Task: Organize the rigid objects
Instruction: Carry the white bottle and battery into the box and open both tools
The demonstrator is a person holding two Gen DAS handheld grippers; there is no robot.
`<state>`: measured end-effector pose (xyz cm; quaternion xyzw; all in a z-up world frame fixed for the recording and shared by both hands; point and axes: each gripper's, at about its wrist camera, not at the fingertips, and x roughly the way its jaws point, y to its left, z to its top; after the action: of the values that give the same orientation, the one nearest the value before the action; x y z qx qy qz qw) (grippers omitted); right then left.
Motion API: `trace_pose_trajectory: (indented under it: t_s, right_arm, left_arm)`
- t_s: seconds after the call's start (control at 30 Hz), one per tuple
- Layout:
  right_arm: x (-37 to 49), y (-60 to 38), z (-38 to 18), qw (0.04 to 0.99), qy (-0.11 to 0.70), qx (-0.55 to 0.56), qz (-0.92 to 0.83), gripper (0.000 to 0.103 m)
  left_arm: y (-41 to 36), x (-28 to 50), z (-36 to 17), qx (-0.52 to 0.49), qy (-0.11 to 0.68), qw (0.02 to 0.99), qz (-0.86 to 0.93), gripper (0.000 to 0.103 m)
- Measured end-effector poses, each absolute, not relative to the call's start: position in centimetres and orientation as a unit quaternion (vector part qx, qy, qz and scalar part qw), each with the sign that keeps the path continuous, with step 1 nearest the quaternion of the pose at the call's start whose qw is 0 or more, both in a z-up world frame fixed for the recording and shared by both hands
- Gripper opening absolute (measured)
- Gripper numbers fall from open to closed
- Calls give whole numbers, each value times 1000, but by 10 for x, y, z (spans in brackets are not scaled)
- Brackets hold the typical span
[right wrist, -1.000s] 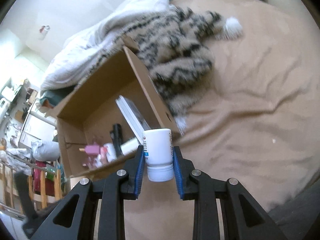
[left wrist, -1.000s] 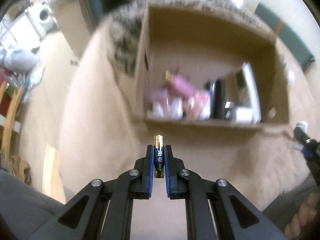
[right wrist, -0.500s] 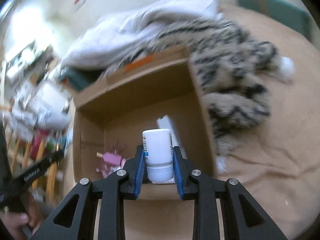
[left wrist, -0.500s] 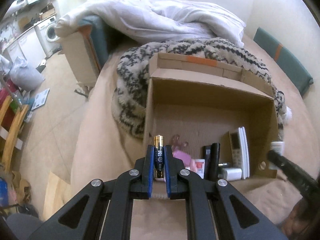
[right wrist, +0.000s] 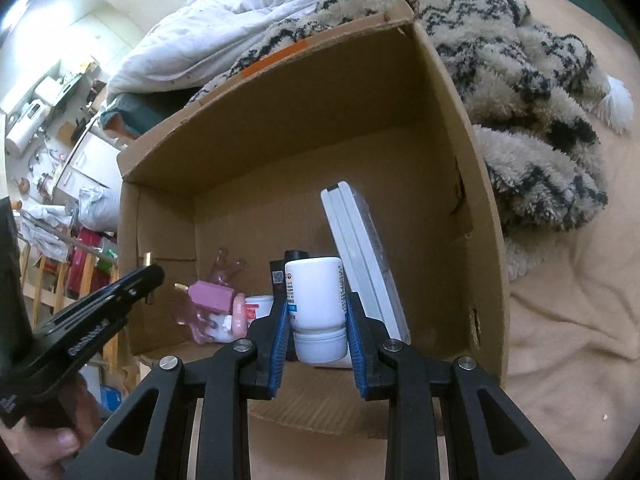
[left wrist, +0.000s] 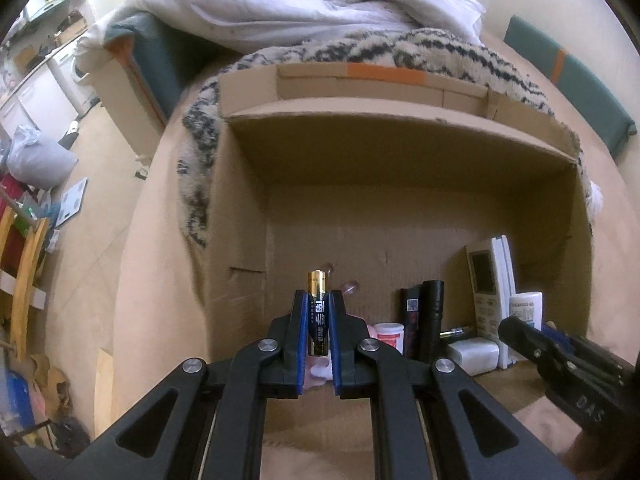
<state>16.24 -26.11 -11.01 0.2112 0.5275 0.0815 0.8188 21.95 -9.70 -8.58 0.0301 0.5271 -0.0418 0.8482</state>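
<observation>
**K:** Both grippers closer to the open brown corrugated cardboard box (left wrist: 400, 152) than half a second ago; its mouth now fills both views. Left gripper (left wrist: 319, 322) clenched on a slim black-and-gold AA battery (left wrist: 319, 312), held upright, gold cap poking out past the blue pads. Right gripper (right wrist: 317, 318) clamped on a white plastic pill bottle (right wrist: 316, 300), cap end nearest the camera, label side against one pad.

**M:** Where's each item relative to the box?

**K:** Both at the front edge, over the near wall, not inside yet by my read. Box sits on a beige bed sheet (right wrist: 560, 320), backed by a shaggy black-patterned cream blanket (right wrist: 540, 100) and a white duvet (left wrist: 300, 4).

**M:** Why hold them lengthwise?

**K:** Probably so they drop in standing. Contents already lined up along the near wall: white remote control (left wrist: 484, 276) leaning on end, two black cylinders (left wrist: 432, 320), white charger block (left wrist: 472, 354), small red-labelled white jar (left wrist: 388, 332), pink plastic toy (right wrist: 212, 296).

**M:** Handling notes?

**K:** Battery's a smooth metal cylinder, thin contact line, could swivel. Bottle's glossy hard plastic, wider grip, looks stable. Free floor is mid-box and left.
</observation>
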Motion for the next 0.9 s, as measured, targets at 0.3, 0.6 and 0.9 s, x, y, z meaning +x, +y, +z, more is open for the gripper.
trace_pose_trajectory:
  t_s: [0.3, 0.6, 0.9]
  right_arm:
    - [167, -264, -116, 809, 536, 229, 77, 29]
    - [163, -270, -105, 817, 518, 239, 81, 29]
    - [153, -281, -79, 835, 464, 281, 94, 82]
  left_arm:
    - [-108, 226, -100, 45, 532, 845, -34, 9]
    - [-96, 225, -97, 26, 535, 844, -12, 14]
    - [-87, 206, -56, 16, 494, 869, -14, 64]
